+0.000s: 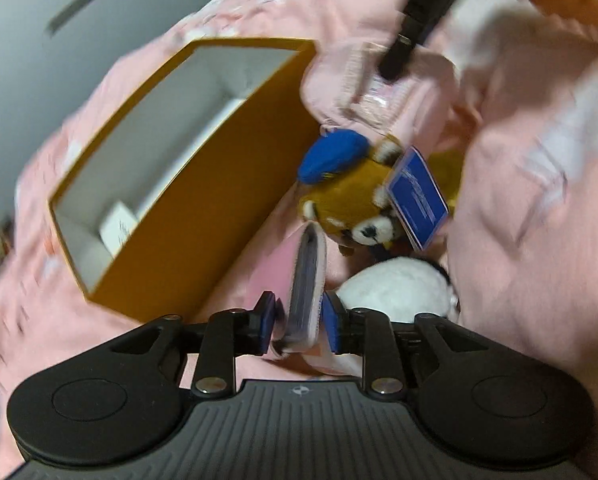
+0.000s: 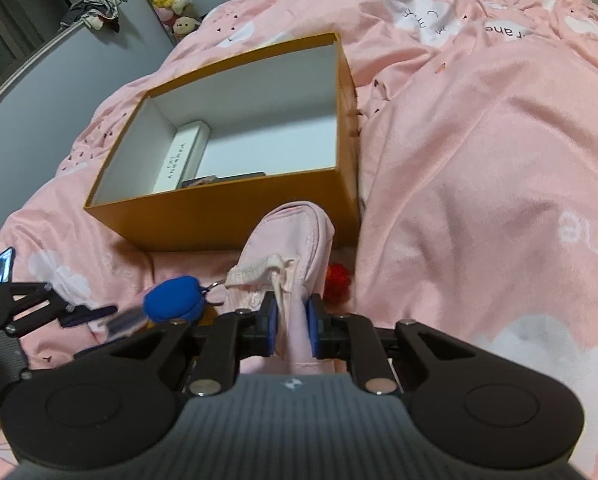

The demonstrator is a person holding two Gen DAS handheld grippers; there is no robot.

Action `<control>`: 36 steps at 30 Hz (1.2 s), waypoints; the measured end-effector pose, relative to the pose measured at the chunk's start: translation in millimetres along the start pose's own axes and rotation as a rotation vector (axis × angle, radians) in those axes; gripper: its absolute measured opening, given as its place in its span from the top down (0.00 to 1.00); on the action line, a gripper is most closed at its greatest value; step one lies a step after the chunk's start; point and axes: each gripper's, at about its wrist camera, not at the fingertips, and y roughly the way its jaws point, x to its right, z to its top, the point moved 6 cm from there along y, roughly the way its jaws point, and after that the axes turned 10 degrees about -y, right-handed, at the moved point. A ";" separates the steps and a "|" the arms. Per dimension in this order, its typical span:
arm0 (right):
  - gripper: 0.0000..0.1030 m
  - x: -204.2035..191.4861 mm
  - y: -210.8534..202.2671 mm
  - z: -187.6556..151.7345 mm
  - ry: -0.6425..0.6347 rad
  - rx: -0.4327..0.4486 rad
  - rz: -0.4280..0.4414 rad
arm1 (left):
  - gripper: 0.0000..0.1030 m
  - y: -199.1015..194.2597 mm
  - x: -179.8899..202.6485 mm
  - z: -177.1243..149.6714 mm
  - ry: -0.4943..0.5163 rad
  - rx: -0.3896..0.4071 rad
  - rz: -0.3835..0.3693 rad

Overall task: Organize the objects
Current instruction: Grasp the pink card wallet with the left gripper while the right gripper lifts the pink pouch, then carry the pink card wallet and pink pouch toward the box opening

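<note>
While the left wrist view is smeared by motion blur, it shows the left gripper (image 1: 299, 320) with its blue-padded fingers (image 1: 268, 320) set to either side of a flat pink-edged card holder with a grey face (image 1: 305, 280), which stands on edge between them; whether the pads press it cannot be told through the blur. Just beyond lie a brown plush red panda in a blue cap (image 1: 359, 200), carrying a blue paper tag (image 1: 417, 196), and a white plush toy (image 1: 395, 288) near the right finger. To the left sits an open mustard-yellow cardboard box with a white lining (image 1: 219, 200), resting on the pink printed quilt (image 1: 519, 208), with a small white carton (image 1: 117, 226) inside it. At the top, the other black gripper reaches over a pale pink cloth pouch (image 1: 379, 88). In the right wrist view, the right gripper (image 2: 293, 328) is clamped on that pink pouch (image 2: 295, 240), whose far end lies against the near wall of the yellow box (image 2: 227, 216). Inside the box a long white carton (image 2: 183, 156) lies along the left wall. The panda's blue cap (image 2: 175, 300) sits left of the pouch, a small red object (image 2: 337, 278) to its right, and the left gripper (image 2: 95, 316) shows at the left edge.
</note>
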 end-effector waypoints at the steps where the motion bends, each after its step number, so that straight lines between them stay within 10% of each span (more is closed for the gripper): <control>1: 0.84 0.9 -0.7 1.7 -0.006 0.004 -0.009 | 0.63 -1.3 -5.5 1.6 -0.049 -0.005 -0.023; 13: 0.82 3.9 14.5 6.0 0.016 -0.015 0.003 | 0.46 28.1 -87.2 -28.5 -1.210 -0.202 -0.211; 27: 0.80 2.0 51.3 -0.2 0.025 -0.086 0.023 | 0.32 69.1 -93.8 -60.9 -1.565 -0.212 -0.319; 36: 0.79 8.5 60.2 -0.7 0.058 -0.108 0.033 | 0.61 65.1 -94.4 -59.2 -1.573 -0.154 -0.293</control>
